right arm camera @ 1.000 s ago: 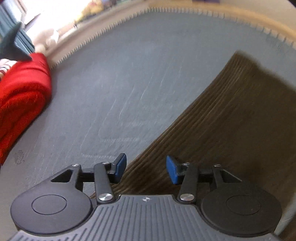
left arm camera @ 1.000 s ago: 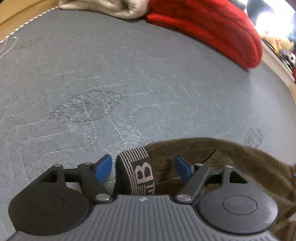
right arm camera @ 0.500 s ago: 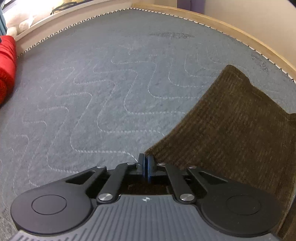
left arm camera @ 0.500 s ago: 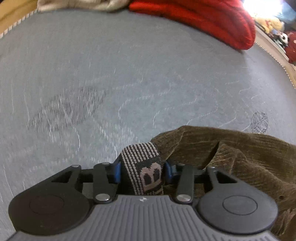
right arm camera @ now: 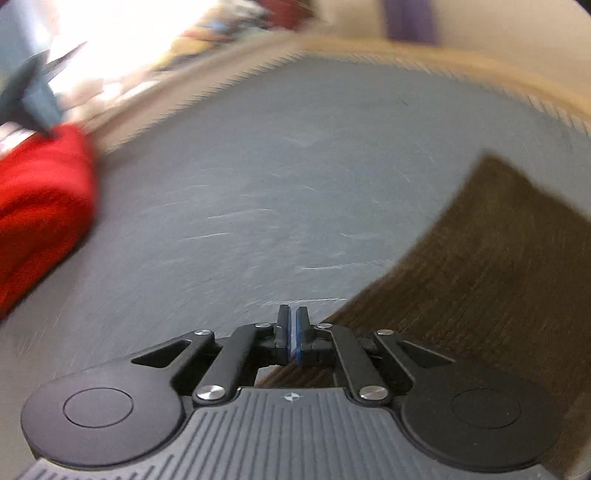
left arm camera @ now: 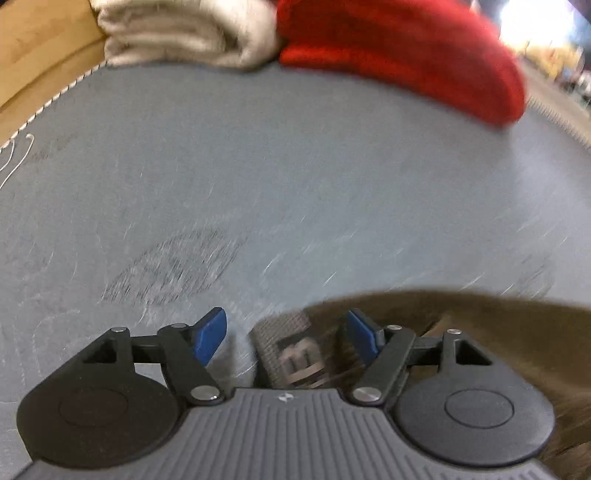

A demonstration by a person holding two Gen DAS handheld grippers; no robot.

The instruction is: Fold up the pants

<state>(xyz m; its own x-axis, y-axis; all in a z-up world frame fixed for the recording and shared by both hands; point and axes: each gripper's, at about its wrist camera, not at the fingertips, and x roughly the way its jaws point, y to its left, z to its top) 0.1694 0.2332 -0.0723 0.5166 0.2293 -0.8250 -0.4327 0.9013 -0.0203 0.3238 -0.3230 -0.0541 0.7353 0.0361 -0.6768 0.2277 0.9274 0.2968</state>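
The brown corduroy pants (left arm camera: 498,332) lie on the grey quilted mat (left arm camera: 295,166). Their striped waistband tab with a letter B (left arm camera: 295,350) sits between the blue pads of my left gripper (left arm camera: 284,332), which is open, pads apart from the tab. In the right wrist view the pants (right arm camera: 498,266) spread to the right. My right gripper (right arm camera: 293,325) is shut at the pants' left edge; whether cloth is pinched between its pads is hidden. Both views are motion-blurred.
A folded red garment (left arm camera: 406,55) and a folded beige one (left arm camera: 184,33) lie at the mat's far edge. The red one also shows at the left of the right wrist view (right arm camera: 40,206). A wooden border (right arm camera: 443,59) rims the mat.
My left gripper, shut on the waistband tab half a second ago, has opened and let it go. My right gripper stays shut. Both views have shifted and blurred.
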